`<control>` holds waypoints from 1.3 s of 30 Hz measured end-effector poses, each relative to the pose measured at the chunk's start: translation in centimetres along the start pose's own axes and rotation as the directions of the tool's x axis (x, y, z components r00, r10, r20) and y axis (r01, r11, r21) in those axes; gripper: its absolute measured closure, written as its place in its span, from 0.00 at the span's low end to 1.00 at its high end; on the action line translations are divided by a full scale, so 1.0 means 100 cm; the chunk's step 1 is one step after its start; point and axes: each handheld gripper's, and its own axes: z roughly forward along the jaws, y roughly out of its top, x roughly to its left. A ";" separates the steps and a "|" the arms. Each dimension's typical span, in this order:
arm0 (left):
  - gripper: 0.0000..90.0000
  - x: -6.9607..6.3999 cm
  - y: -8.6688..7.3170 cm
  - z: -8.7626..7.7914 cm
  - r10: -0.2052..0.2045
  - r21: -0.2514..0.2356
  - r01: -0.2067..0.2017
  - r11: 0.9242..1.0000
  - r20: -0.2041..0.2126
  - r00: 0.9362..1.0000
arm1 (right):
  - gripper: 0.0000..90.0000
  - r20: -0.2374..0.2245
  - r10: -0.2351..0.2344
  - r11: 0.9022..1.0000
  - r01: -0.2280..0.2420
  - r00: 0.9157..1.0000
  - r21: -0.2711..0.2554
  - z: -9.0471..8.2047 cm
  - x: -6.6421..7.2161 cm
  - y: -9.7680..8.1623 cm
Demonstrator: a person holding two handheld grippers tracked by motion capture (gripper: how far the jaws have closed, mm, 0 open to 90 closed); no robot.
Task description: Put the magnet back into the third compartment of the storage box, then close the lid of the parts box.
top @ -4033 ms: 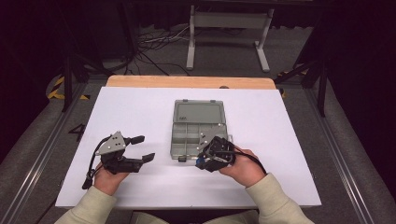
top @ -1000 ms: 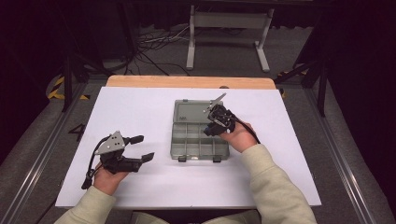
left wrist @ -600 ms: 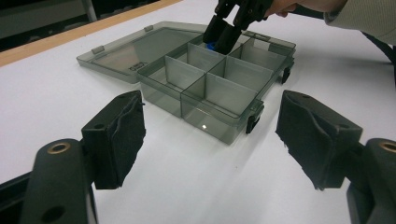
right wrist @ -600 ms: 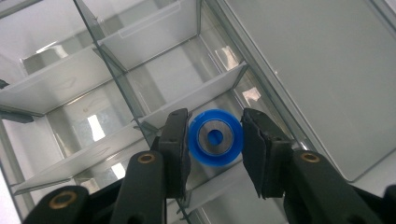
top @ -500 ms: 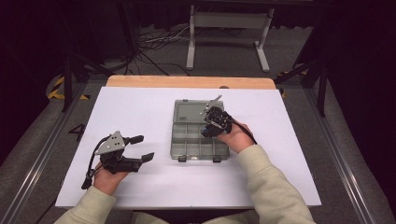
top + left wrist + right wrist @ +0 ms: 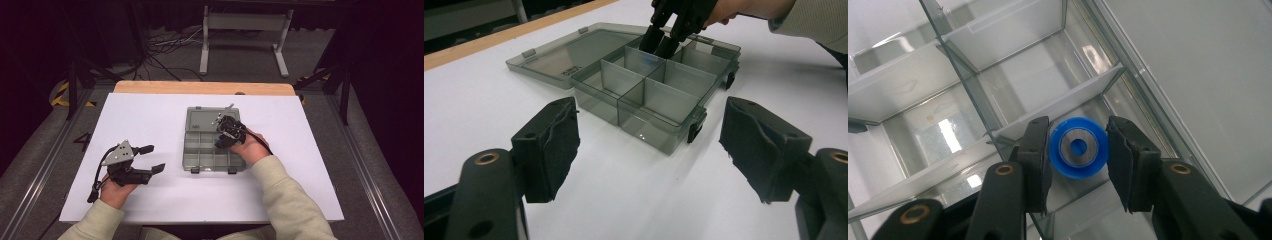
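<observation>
The right gripper [image 6: 223, 131] holds a blue roller [image 6: 1078, 147] between its jaws, its bore facing up at the camera, directly over a rear compartment of the open box [image 6: 200, 150] near the lid hinge. The left gripper [image 6: 150, 159] rests apart on the table [image 6: 150, 115], jaws wide and empty.

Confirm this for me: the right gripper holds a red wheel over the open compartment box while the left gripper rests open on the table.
One thing is wrong: the wheel is blue, not red, as the right gripper view shows. The right gripper does hold it over the open compartment box, and the left gripper rests open on the table.
</observation>
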 end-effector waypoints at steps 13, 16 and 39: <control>0.27 0.001 0.000 0.000 -0.011 0.004 0.011 1.000 -0.002 1.000 | 0.63 0.004 0.011 0.999 -0.011 1.000 -0.032 -0.010 -0.001 -0.001; 0.27 0.003 0.000 0.001 -0.005 0.004 0.005 1.000 -0.011 1.000 | 0.64 0.001 0.022 0.997 -0.022 1.000 -0.072 -0.022 -0.001 -0.004; 0.99 0.013 0.011 0.002 0.005 0.055 -0.003 0.998 -0.032 0.999 | 0.97 0.016 0.069 0.957 -0.062 0.997 -0.282 -0.085 0.002 -0.042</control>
